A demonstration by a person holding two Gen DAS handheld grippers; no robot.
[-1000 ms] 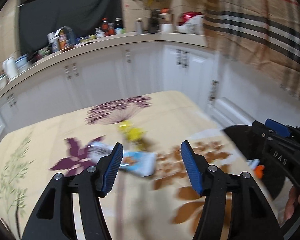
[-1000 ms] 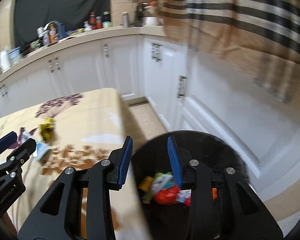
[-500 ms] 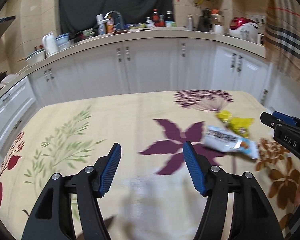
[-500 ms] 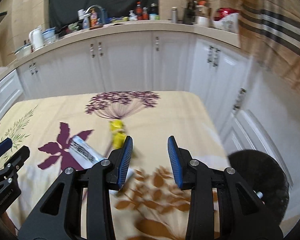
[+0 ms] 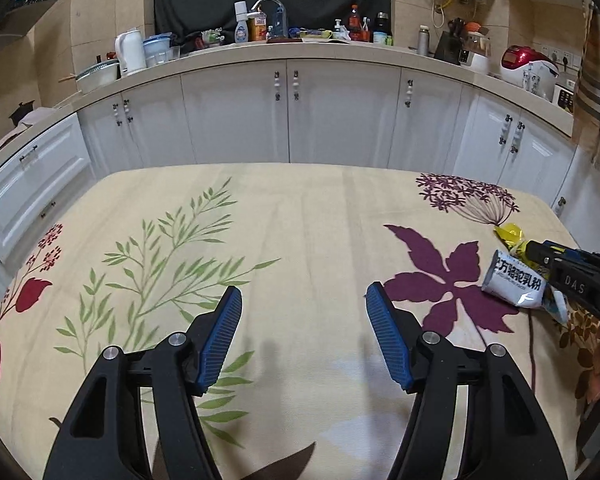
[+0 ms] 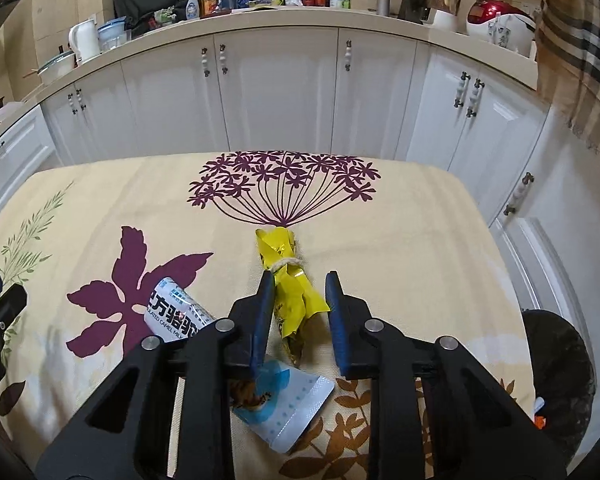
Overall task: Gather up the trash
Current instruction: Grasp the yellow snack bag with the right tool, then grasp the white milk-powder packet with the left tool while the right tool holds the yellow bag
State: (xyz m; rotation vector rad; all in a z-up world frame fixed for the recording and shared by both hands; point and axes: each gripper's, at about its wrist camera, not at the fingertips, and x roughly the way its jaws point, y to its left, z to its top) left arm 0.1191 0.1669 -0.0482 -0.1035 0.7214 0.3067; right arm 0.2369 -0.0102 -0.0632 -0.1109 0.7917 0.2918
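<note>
Right gripper (image 6: 296, 300) fingers closing around the yellow wrapper (image 6: 290, 280), which lies between them on the tabletop (image 6: 400, 216); pads not yet pressing. Wrapper looks light, crinkly and soft, bound with twine; best taken at the bunched middle. White sachet (image 6: 180, 314) lies just beside it. Left gripper (image 5: 304, 332) fingers open, empty, over bare cloth. A second ago the right fingers stood over the black bin (image 6: 556, 364); now over the tabletop.
</note>
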